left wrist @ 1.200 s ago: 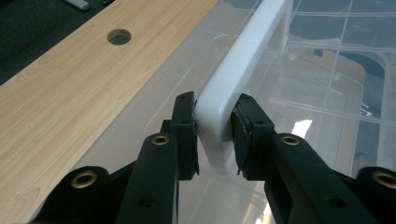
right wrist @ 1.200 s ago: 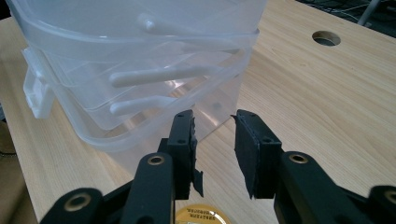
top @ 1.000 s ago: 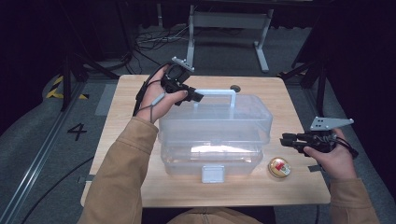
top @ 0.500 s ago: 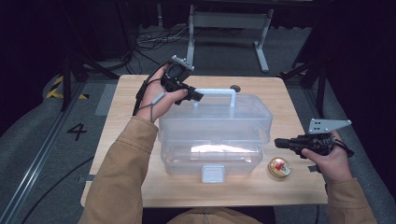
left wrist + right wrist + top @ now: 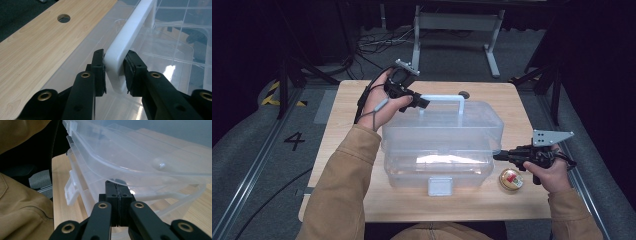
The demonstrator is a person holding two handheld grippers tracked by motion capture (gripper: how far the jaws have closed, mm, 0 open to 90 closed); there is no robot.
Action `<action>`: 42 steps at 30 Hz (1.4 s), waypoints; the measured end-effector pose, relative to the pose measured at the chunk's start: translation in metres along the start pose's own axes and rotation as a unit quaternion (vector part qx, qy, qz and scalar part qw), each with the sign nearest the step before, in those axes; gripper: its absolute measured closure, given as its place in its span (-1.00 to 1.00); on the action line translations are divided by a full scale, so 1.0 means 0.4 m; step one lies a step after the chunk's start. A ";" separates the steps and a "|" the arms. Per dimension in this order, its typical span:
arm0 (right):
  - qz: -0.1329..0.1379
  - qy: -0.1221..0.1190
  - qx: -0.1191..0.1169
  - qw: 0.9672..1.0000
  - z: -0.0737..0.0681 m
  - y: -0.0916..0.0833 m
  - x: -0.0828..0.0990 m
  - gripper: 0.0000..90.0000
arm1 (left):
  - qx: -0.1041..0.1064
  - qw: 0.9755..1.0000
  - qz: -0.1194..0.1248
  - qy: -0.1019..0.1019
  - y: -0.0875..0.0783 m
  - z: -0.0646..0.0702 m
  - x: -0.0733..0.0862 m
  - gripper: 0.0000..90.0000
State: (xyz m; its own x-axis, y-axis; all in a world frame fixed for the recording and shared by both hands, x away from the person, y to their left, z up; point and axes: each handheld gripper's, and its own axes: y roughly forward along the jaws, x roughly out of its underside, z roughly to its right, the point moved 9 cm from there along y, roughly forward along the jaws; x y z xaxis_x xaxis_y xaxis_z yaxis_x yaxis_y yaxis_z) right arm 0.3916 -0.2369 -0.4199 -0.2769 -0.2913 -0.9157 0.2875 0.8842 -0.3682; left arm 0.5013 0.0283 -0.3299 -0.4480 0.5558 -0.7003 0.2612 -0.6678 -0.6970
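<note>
High view: the clear plastic storage box (image 5: 442, 145) sits mid-counter (image 5: 357, 95), its lid lifted slightly off the base. The left tongs (image 5: 422, 104) grasp the left end of the white handle (image 5: 443, 98). The right tongs (image 5: 498, 156) have just clenched, with nothing between them, tips at the box's right end near the lid seam. A small round tin (image 5: 511, 179) lies just beside the box's front right corner. If the box slides right, I judge it could knock the tin off the edge.

Left gripper view: both pads (image 5: 99, 68) press the handle (image 5: 126, 42) near its bend. A grip this far off-centre could twist the lid or slip once weight comes on.

Right gripper view: the clenched tongs (image 5: 120, 191) point into the gap under the raised lid rim (image 5: 130, 167). Driven in as a wedge, they may skid off slick plastic, or flex and crack the thin rim; the front latch (image 5: 71, 188) hangs loose and may catch.
</note>
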 end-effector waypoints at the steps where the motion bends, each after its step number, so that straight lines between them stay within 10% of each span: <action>1: 0.001 -0.001 0.001 1.000 0.000 0.002 0.000 1.00 | 0.000 1.000 0.000 0.000 0.000 0.000 0.000 0.60; 12: 0.004 -0.004 0.010 1.000 0.005 0.004 0.000 1.00 | -0.008 1.000 0.004 0.004 0.000 0.003 0.002 0.58; 19: 0.002 -0.003 0.011 1.000 0.006 0.006 0.000 1.00 | -0.046 0.999 0.013 0.003 -0.014 -0.001 0.006 0.10; 26: 0.003 -0.002 0.010 1.000 0.008 0.006 -0.005 1.00 | -0.066 0.997 0.036 0.004 -0.068 0.007 0.010 0.04; 42: 0.014 -0.003 0.017 1.000 0.016 0.007 -0.025 1.00 | -0.048 0.995 0.092 0.010 -0.216 0.124 0.066 0.23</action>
State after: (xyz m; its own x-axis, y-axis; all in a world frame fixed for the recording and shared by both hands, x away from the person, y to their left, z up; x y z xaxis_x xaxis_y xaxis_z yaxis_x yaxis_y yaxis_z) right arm 0.4008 -0.2340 -0.4129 -0.2636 -0.2691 -0.9263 0.3266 0.8787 -0.3482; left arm 0.4245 0.0760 -0.2806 -0.3688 0.4393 -0.8191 0.4175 -0.7091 -0.5682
